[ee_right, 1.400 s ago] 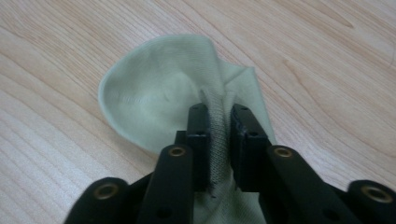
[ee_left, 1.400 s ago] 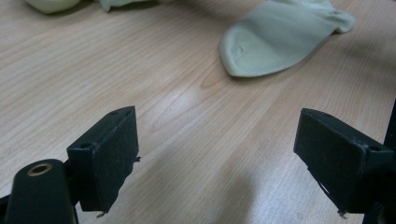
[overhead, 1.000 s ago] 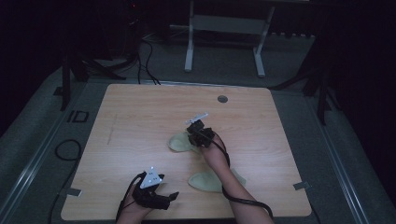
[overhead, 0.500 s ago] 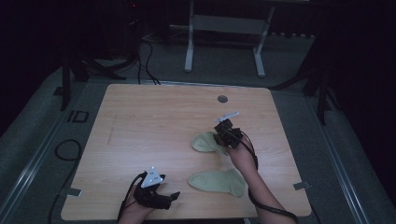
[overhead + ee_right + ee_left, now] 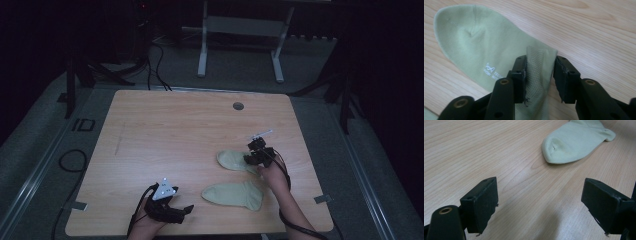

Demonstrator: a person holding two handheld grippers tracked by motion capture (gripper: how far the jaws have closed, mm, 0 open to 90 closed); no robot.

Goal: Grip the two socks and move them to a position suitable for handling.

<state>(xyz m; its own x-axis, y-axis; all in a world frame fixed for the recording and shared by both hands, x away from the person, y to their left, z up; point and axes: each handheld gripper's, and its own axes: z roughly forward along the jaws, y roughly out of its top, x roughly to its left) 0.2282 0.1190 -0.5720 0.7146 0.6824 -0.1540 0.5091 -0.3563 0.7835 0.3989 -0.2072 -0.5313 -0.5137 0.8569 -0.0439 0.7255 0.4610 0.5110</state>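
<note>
High view: a pale wooden table (image 5: 165, 140) with rounded corners stands on grey carpeted flooring (image 5: 45, 155) in a dim room; a round grommet hole (image 5: 238, 106) sits near the far edge, a light metal stand (image 5: 239, 40) and black cables (image 5: 155, 60) lie beyond it, and a cable loop (image 5: 70, 161) rests on the floor at the left. Two pale green socks lie on the right half of the tabletop, near each other but apart. The farther sock (image 5: 235, 161) lies flat with its toe toward the table's middle and its cuff at the right gripper (image 5: 251, 159), well inside the right edge. In the right gripper view, the cuff of this sock (image 5: 486, 45) stands between the jaws, which have just been opening; the left pad (image 5: 520, 77) touches the fabric while a gap shows beside the other pad, so the hold is slack rather than clamped. The nearer sock (image 5: 233, 195) lies close to the front edge. The left gripper (image 5: 186, 209) rests at the front edge, its jaws spread wide with nothing between them; in the left gripper view, the toe of the nearer sock (image 5: 576, 141) lies ahead across bare wood. The left and far portions of the tabletop are uncluttered wood.
</note>
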